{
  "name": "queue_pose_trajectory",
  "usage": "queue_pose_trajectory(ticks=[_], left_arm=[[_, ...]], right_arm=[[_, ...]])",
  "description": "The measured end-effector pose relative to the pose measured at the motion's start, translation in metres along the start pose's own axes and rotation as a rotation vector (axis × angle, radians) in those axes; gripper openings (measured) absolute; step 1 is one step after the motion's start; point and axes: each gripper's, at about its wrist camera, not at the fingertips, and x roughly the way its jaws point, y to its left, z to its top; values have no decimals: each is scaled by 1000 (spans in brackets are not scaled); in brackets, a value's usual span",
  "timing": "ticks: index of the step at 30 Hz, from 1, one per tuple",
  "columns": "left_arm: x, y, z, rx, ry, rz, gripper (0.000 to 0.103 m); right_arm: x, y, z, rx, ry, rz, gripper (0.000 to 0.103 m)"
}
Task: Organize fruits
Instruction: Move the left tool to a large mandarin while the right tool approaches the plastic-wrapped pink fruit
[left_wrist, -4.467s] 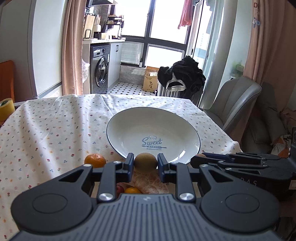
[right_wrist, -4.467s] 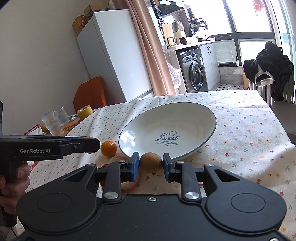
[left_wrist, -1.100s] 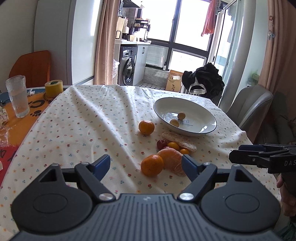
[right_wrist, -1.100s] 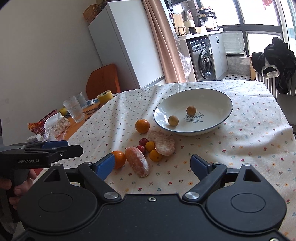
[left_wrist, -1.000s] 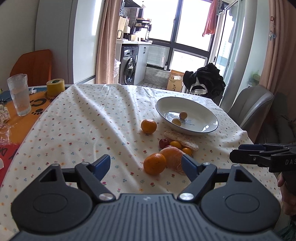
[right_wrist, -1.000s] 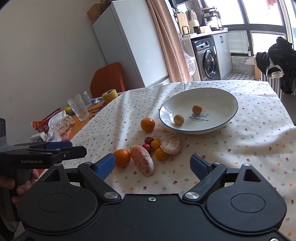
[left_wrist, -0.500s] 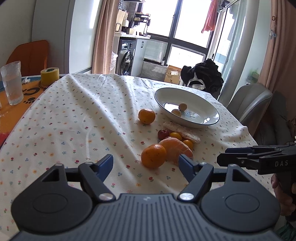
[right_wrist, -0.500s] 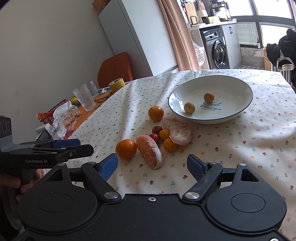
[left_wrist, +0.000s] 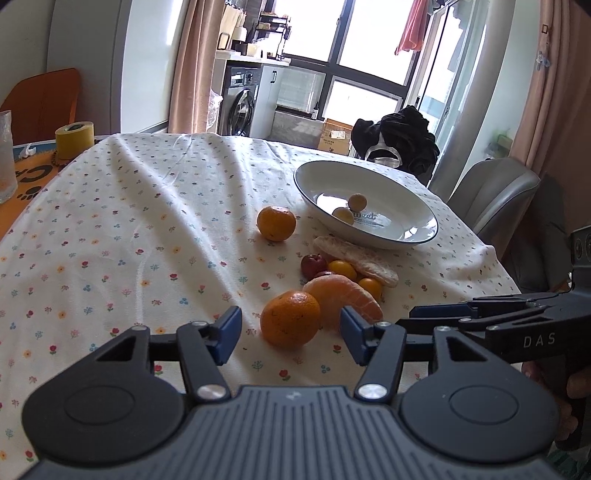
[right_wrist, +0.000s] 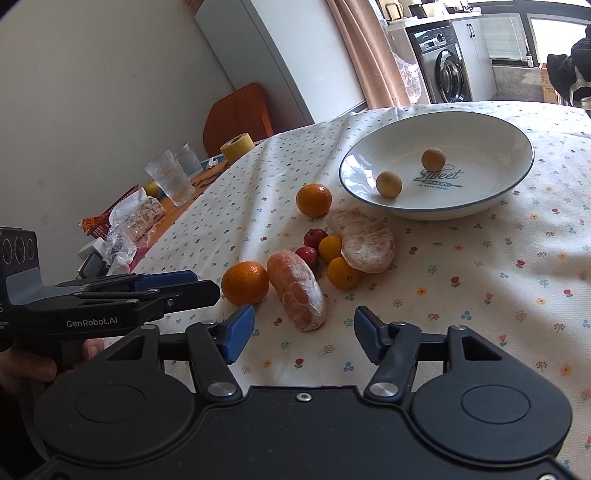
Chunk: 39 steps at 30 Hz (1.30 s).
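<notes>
Landmark: the white plate (left_wrist: 413, 236) at the far right of the cloth-covered worktop (left_wrist: 129, 221), with two small round fruits inside it.

Left: the left gripper (left_wrist: 290, 330), jaws apart and just having narrowed, frames a whole mandarin (left_wrist: 290, 323) lying on the near side of the plate; the pads flank it without pressing.

Centre: a peeled citrus piece (right_wrist: 297, 290) lies just right of that mandarin, touching or nearly so, its long axis running toward the near edge and away from the plate.

Right: the right gripper (right_wrist: 304, 338), jaws likewise apart and just having narrowed, faces the near end of the peeled piece, which lies straight ahead and not yet between the pads. By this judgement each hand is nearest its own fruit; the plate lies beyond both.
</notes>
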Motion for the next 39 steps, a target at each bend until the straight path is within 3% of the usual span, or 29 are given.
queue_pose_trajectory(ticks=[10, 14, 27, 39], left_arm=[[21, 1, 2, -11, 38, 3, 51], [28, 1, 1, -14, 55, 1, 41], [32, -1, -4, -19, 49, -12, 40], [28, 6, -7, -48, 36, -20, 39]], right_arm=[[18, -10, 5, 15, 27, 38, 56], [25, -12, 7, 18, 37, 53, 54], [40, -13, 12, -10, 38, 99, 52], [45, -8, 14, -36, 29, 85, 47]])
